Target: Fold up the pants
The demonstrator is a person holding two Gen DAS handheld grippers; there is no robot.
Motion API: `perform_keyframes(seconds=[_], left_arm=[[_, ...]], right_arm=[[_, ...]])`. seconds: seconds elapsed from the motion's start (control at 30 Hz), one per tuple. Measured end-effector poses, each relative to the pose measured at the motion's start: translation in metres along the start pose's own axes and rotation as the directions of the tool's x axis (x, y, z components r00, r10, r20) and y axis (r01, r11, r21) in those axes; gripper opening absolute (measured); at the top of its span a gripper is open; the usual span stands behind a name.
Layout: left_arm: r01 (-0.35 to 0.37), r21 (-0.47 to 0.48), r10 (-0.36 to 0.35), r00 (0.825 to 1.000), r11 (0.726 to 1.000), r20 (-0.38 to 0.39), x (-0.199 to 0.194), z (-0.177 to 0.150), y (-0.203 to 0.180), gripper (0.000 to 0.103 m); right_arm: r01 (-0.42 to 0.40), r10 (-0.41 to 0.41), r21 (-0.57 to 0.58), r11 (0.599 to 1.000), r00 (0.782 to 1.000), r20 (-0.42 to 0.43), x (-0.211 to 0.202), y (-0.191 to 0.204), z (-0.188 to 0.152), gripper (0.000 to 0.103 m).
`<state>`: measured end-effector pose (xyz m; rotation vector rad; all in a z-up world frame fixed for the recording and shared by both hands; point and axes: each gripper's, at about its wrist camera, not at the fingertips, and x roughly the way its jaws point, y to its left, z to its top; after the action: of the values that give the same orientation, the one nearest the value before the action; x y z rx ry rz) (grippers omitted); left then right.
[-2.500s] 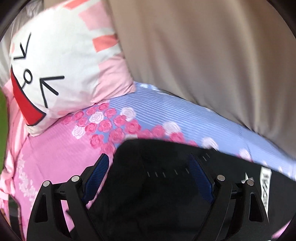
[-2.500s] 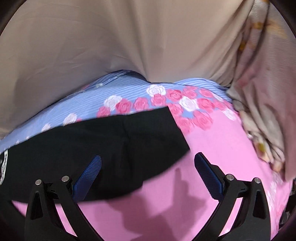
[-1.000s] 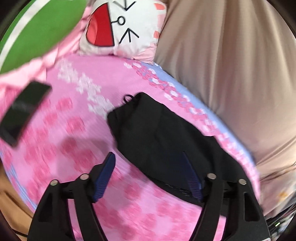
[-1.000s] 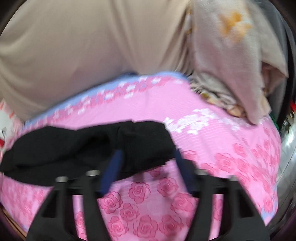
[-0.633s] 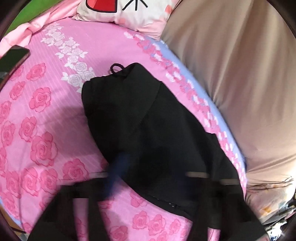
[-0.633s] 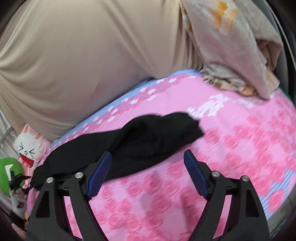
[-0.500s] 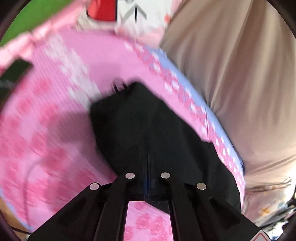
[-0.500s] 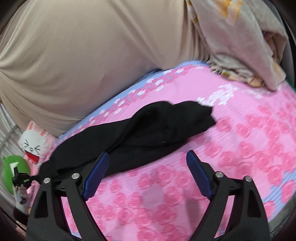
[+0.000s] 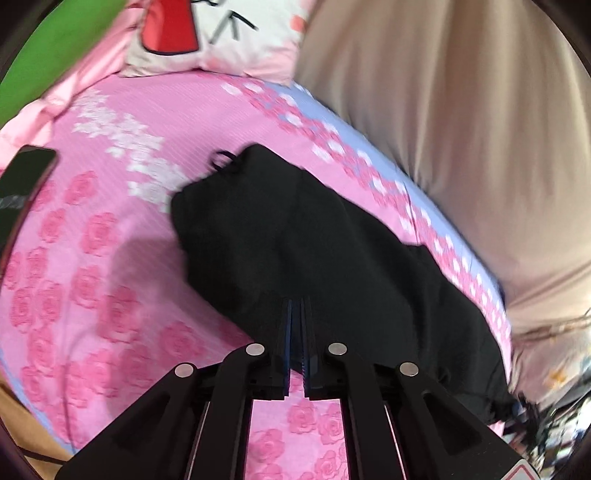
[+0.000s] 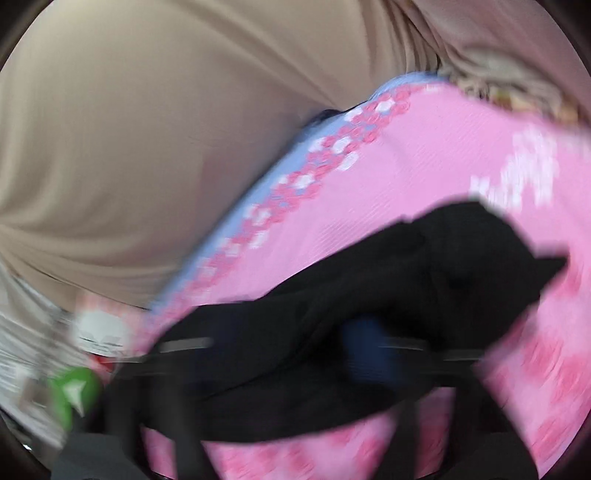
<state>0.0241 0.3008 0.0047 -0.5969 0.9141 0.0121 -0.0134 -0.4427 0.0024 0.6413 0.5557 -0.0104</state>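
black pants (image 9: pixel 332 258) lie in a long folded strip across the pink floral bedsheet (image 9: pixel 92 295), along the side nearest the beige curtain (image 9: pixel 461 129), waistband loop end toward the cartoon pillow (image 9: pixel 221 33). left gripper (image 9: pixel 295 336) has its blue pads pressed together with only a sliver of gap, hanging above the strip's near edge; looks like nothing is pinched, so probably parked, fold likely finished. right gripper (image 10: pixel 365 354) is smeared by motion blur over the pants' other end (image 10: pixel 369 314), can't tell if it's wide or closed. phone (image 9: pixel 22 184) sits well clear at the sheet's edge.
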Motion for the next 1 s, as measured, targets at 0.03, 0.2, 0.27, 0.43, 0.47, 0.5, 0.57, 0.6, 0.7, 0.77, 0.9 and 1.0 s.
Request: perform_keyframes(seconds=[0.03, 0.2, 0.27, 0.43, 0.47, 0.5, 0.57, 0.6, 0.7, 0.77, 0.9, 1.0], left_arm=[[-0.004, 0.014, 0.004, 1.0, 1.0, -0.002, 0.003, -0.003, -0.006, 0.003], [-0.03, 0.091, 0.03, 1.0, 0.995, 0.0, 0.01, -0.015, -0.025, 0.026], [-0.037, 0.098, 0.037, 0.999, 0.994, 0.0, 0.015, -0.019, -0.025, 0.029], [-0.028, 0.024, 0.029, 0.999, 0.999, -0.044, 0.028, -0.02, -0.01, 0.029], [-0.012, 0.004, 0.012, 0.999, 1.0, -0.043, 0.025, -0.019, -0.006, 0.032], [0.0, -0.009, 0.0, 0.999, 1.0, -0.036, 0.022, -0.02, -0.004, 0.042], [0.026, -0.05, -0.027, 1.0, 0.998, -0.01, 0.015, -0.019, 0.003, 0.062], [0.04, -0.082, -0.04, 0.999, 0.996, 0.005, 0.012, -0.018, 0.008, 0.067], [0.067, -0.155, -0.068, 0.998, 0.986, -0.005, 0.014, -0.015, 0.022, 0.068], [0.089, -0.199, -0.094, 0.995, 0.976, -0.015, 0.019, -0.014, 0.027, 0.068], [0.108, -0.253, -0.12, 0.992, 0.961, -0.033, 0.028, -0.008, 0.031, 0.068], [0.133, -0.235, -0.149, 0.988, 0.963, -0.048, 0.034, -0.001, 0.028, 0.0]], right_arm=[[-0.034, 0.038, -0.051, 0.998, 0.997, 0.067, -0.016, 0.014, 0.006, 0.005], [-0.023, 0.078, -0.282, 0.959, 0.98, 0.184, -0.071, 0.04, -0.002, 0.005], [0.074, -0.071, -0.192, 0.979, 0.997, 0.023, -0.031, -0.009, -0.017, 0.005], [0.105, -0.107, -0.025, 0.994, 0.991, -0.08, -0.011, -0.069, -0.047, 0.011], [0.097, -0.099, -0.029, 0.995, 0.993, -0.065, -0.014, -0.068, -0.045, 0.013], [0.093, -0.095, -0.033, 0.995, 0.994, -0.056, -0.016, -0.066, -0.044, 0.013], [0.091, -0.093, -0.031, 0.995, 0.994, -0.059, -0.017, -0.066, -0.045, 0.019], [0.092, -0.094, -0.022, 0.995, 0.994, -0.065, -0.015, -0.068, -0.047, 0.022], [0.109, -0.11, -0.006, 0.994, 0.993, -0.05, -0.017, -0.062, -0.054, 0.029], [0.085, -0.085, -0.008, 0.996, 0.996, -0.017, -0.025, -0.058, -0.063, 0.042], [0.066, -0.065, -0.053, 0.996, 0.998, 0.023, -0.035, -0.039, -0.079, 0.051], [0.082, -0.079, -0.1, 0.992, 0.996, 0.033, -0.033, -0.025, -0.085, 0.055]])
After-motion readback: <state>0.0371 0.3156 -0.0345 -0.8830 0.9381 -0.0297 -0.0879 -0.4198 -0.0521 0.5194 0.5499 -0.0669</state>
